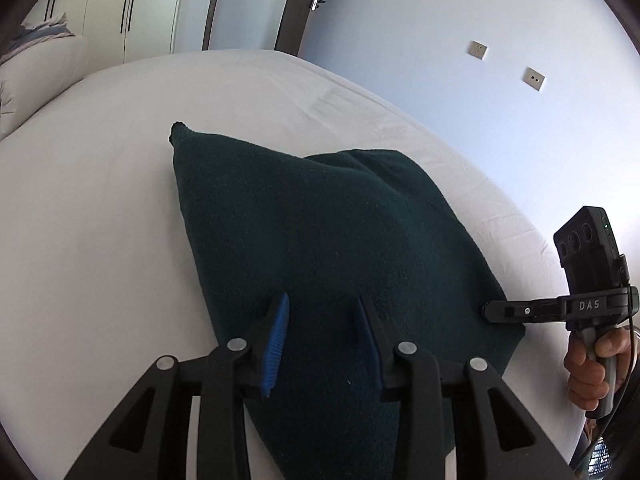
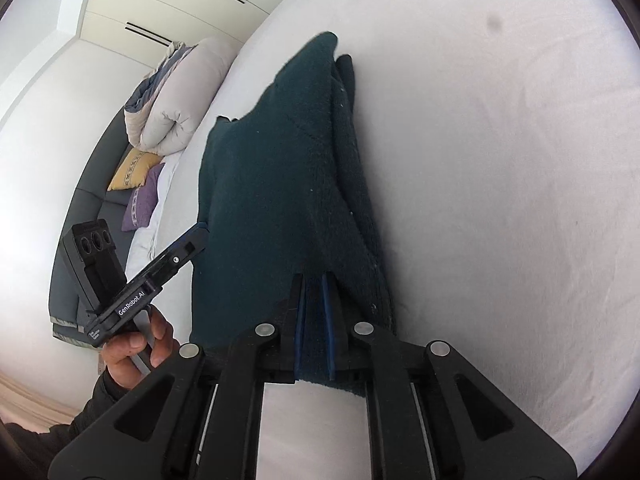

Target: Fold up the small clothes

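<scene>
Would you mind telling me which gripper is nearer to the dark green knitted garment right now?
Right. The right gripper has its jaws nearly closed on the garment's edge, gripping it. The left gripper has its jaws open over the garment, gripping nothing.

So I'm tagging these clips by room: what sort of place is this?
Most likely a bedroom: the dark green knitted garment lies on a wide white-sheeted bed, a rolled beige duvet sits at its head, and tall cream wardrobe doors line the wall.

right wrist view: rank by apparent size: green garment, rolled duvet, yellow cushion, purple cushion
1. Green garment, though it is nearest the camera.
2. Rolled duvet.
3. Yellow cushion and purple cushion: look alike, not ranked.
</scene>
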`<state>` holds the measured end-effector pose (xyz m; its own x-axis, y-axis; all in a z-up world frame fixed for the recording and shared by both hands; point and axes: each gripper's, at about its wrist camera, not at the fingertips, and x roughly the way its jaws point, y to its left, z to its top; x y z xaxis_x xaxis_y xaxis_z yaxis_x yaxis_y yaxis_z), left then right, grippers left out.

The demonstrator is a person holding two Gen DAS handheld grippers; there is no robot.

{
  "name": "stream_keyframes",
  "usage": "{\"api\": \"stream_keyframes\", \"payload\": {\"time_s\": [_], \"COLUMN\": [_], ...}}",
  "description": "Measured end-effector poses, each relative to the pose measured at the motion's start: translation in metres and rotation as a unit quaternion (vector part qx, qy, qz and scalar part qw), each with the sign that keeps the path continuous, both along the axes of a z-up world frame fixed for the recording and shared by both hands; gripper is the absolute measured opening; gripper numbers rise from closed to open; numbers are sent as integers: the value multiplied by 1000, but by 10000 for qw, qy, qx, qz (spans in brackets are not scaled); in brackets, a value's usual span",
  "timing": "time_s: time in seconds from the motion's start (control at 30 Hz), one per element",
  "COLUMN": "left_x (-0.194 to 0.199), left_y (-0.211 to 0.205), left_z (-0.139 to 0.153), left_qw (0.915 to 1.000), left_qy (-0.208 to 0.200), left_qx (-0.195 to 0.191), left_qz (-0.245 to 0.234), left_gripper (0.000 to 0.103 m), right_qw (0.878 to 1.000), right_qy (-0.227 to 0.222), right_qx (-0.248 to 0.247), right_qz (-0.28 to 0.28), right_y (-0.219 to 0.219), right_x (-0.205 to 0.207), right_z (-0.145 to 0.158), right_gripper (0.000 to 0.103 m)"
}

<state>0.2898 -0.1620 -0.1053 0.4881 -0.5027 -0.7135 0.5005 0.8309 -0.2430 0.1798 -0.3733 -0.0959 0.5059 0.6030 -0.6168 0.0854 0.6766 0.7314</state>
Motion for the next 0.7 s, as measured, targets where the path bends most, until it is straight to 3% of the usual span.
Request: {"api": "stream_keyframes", "payload": {"time_s": [0.07, 0.1, 0.17, 0.2, 0.23, 0.3, 0.37, 0.43, 0.53, 0.7], "left_x": [1, 0, -6, -8, -5, 11, 28, 39, 51, 69], "left_y": [6, 13, 29, 38, 46, 55, 56, 51, 46, 40], "left_z": [12, 22, 40, 47, 50, 40, 20, -1, -27, -36], "left_qw": [9998, 9996, 9979, 9957, 9938, 9939, 9934, 9909, 9789, 9691], "left_qy": [89, 39, -325, -526, -582, -149, 436, 922, 1671, 2049], "left_qx": [-124, -252, -438, -508, -605, -712, -667, -597, -901, -1086], "left_qz": [91, 141, 359, 566, 728, 828, 828, 777, 753, 836], "left_gripper": [41, 46, 80, 89, 101, 99, 87, 82, 82, 82], "right_qw": [9999, 9995, 9980, 9966, 9945, 9936, 9959, 9979, 9988, 9980], "right_qy": [-28, -167, -436, -543, -689, -777, -495, -188, 206, 575], "right_qx": [-36, -124, -289, -326, -349, -344, -363, -322, -7, 127], "right_qz": [-145, -219, -368, -520, -708, -749, -665, -526, -434, -214], "right_y": [-5, -7, -15, -19, -24, -30, -34, -27, -25, -25], "right_x": [-4, -8, -14, -17, -18, -10, 9, 36, 66, 106], "right_z": [13, 23, 40, 47, 55, 61, 55, 47, 25, -1], "right_gripper": [9, 18, 53, 84, 90, 90, 90, 89, 84, 70]}}
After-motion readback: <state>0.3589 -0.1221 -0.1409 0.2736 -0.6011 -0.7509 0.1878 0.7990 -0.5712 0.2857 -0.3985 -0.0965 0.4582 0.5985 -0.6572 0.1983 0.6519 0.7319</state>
